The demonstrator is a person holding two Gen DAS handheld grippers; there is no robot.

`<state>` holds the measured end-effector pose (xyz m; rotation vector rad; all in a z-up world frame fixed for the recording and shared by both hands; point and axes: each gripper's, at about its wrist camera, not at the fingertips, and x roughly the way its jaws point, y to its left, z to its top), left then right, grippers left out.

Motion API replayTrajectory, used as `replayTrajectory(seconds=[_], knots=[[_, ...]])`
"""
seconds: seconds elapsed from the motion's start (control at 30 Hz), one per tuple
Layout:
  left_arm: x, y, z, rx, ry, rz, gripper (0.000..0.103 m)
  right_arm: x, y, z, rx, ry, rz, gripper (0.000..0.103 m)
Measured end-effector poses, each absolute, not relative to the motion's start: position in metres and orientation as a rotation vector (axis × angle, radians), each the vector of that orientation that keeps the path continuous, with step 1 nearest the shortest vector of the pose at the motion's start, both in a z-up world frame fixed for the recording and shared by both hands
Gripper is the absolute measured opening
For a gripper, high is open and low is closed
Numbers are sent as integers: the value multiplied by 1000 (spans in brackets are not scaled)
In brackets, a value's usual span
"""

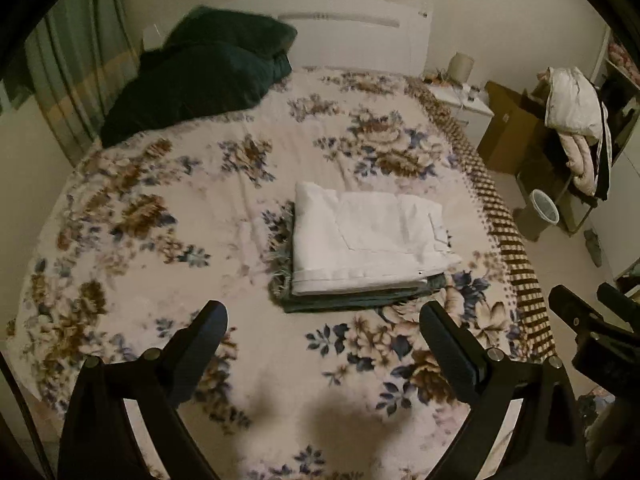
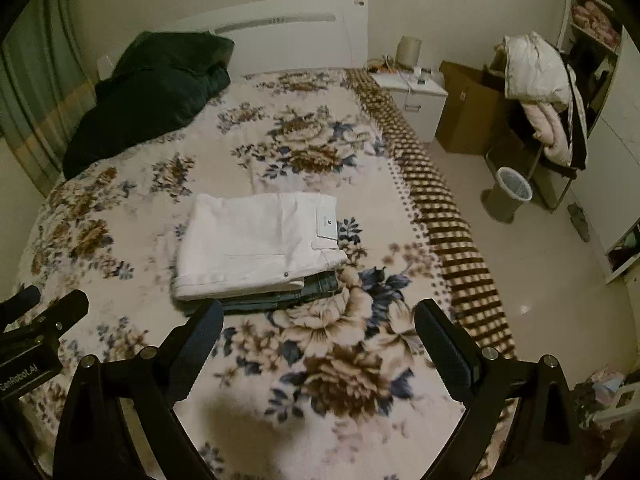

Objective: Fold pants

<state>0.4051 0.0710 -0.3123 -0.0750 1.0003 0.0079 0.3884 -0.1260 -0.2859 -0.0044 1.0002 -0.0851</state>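
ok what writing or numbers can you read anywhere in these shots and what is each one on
"GenRobot.AI", first letter partly cut off, on the body of the left gripper, seen at the left edge of the right wrist view.
"8", or perhaps "B", on the paper tag on the white pants; the smaller print under it is too blurred to read.
No other text is legible in either view.

Only two readable bits. "GenRobot.AI" printed in white on the black body of the left tongs (image 2: 24,344), partly cut off at the edge. Paper tag (image 2: 329,222) on the folded white pants (image 2: 256,240) shows a tiny "8" or "3", too blurry to call.
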Motion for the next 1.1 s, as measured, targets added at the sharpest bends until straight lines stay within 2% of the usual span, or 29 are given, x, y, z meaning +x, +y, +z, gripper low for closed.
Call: replayTrajectory(seconds=[0.37, 0.57, 0.83, 1.1], knots=[[282, 78, -181, -80, 863, -26, 98, 240, -104, -130, -25, 887, -77, 98], [221, 83, -136, -55, 809, -28, 98, 156, -93, -59, -19, 828, -101, 98], [168, 87, -106, -46, 798, 4, 98, 73, -86, 1, -13, 810, -59, 98], [146, 75, -91, -90, 789, 34, 98, 47, -95, 35, -25, 794, 16, 98]])
